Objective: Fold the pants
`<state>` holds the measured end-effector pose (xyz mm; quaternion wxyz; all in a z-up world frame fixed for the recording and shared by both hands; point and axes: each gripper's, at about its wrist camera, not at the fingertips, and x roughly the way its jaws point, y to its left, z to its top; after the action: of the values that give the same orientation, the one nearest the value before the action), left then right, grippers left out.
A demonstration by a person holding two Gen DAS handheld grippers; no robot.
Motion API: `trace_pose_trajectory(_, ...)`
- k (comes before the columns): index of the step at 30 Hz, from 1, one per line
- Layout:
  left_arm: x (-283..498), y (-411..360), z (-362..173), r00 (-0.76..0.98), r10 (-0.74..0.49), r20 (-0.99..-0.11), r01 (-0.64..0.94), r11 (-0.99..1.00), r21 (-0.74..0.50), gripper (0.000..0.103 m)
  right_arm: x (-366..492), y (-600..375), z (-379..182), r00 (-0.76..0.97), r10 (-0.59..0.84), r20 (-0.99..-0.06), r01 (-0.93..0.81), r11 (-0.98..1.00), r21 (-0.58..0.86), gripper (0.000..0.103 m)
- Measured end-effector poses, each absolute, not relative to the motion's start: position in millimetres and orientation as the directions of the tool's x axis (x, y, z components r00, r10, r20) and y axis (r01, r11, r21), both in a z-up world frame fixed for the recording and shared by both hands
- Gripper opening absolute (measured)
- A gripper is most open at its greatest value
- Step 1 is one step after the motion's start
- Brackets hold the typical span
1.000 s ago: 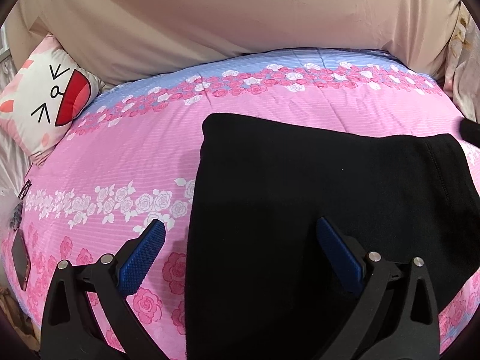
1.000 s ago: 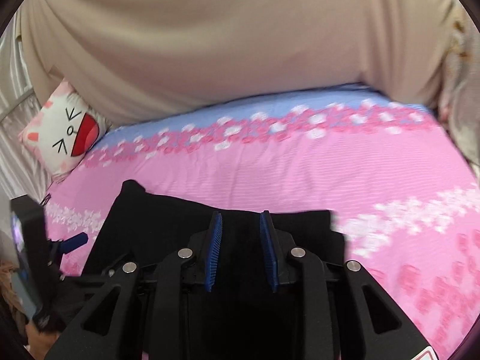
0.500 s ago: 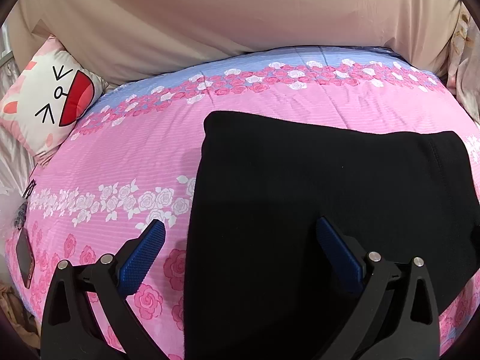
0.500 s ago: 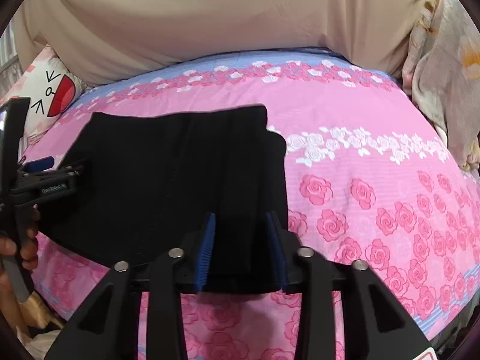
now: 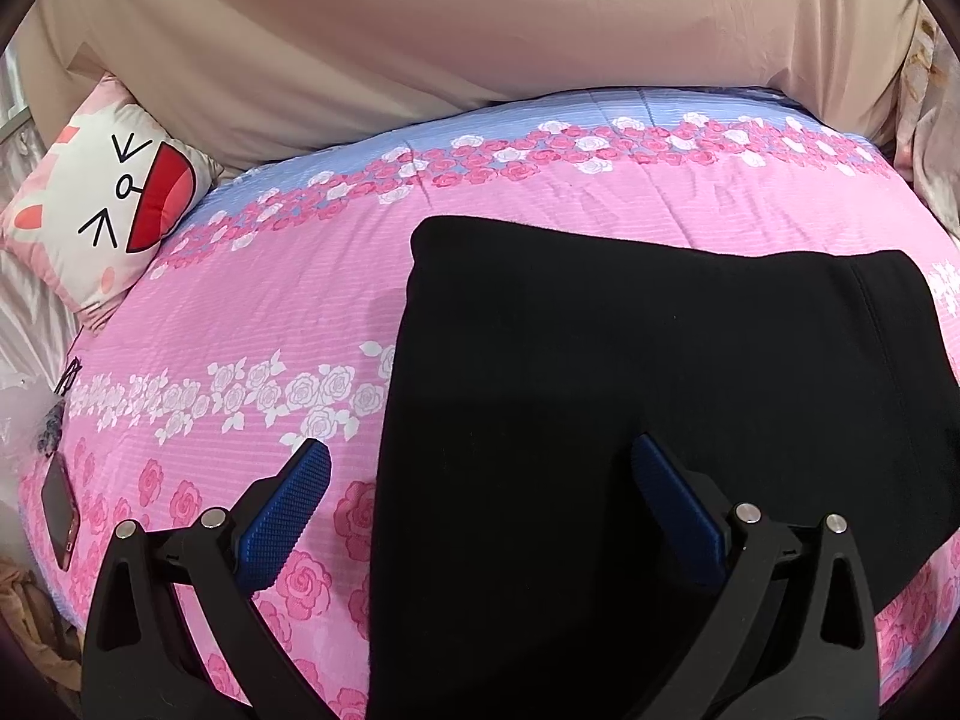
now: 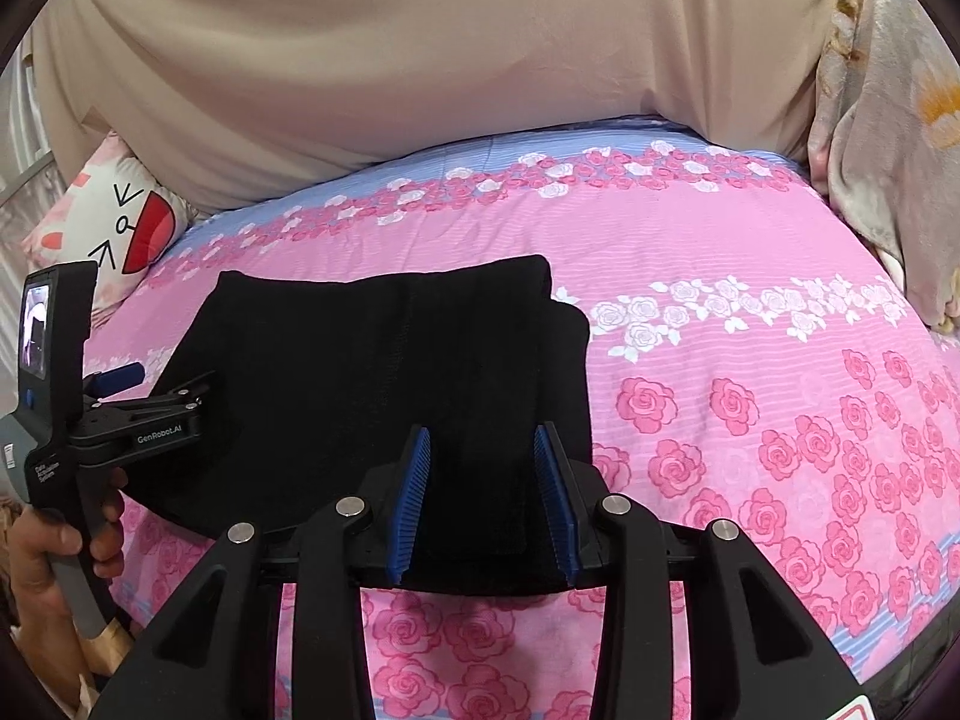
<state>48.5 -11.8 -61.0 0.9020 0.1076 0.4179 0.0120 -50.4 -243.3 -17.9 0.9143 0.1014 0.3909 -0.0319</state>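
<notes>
The pants (image 6: 372, 384) lie folded flat near the bed's (image 6: 750, 276) front edge. The right gripper (image 6: 483, 483) has just been opening, fabric loose between its pads; the left gripper (image 5: 480, 486) gapes, straddling the pants' left edge.

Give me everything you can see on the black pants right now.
The pants are plain black, soft knit-looking fabric, folded into a flat, roughly rectangular stack on the pink floral bedspread. A stitched seam curves near one end in the left wrist view. On the right, a lower layer sticks out past the top one. The right claw straddles the near edge, its pads clear of the cloth.
</notes>
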Motion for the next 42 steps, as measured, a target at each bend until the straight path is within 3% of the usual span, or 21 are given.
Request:
trace_pose_trajectory(3,45.0,-10.1,-59.7,0.647,0.103,-0.755,0.074,0.978,0.196,0.098,-46.8,-248.8,-23.2,0.674,0.007,-0.739,0.171,0.971,0.165,0.045)
trace_pose_trajectory(10,36.5,-1.4,-61.0,0.624,0.068,-0.779,0.086,0.984,0.155,0.098,-38.7,-251.2,-33.1,0.627,-0.026,-0.778,0.207,0.969,0.135,0.046)
trace_pose_trajectory(14,33.4,3.3,-62.2,0.606,0.045,-0.794,0.091,0.988,0.126,0.098,-36.7,-249.5,-35.1,0.621,-0.029,-0.783,0.201,0.972,0.123,0.052)
trace_pose_trajectory(42,13.4,-8.4,-63.7,0.585,0.034,-0.810,0.115,0.985,0.124,0.098,-42.2,-250.3,-39.4,0.624,-0.008,-0.782,0.205,0.967,0.153,0.057)
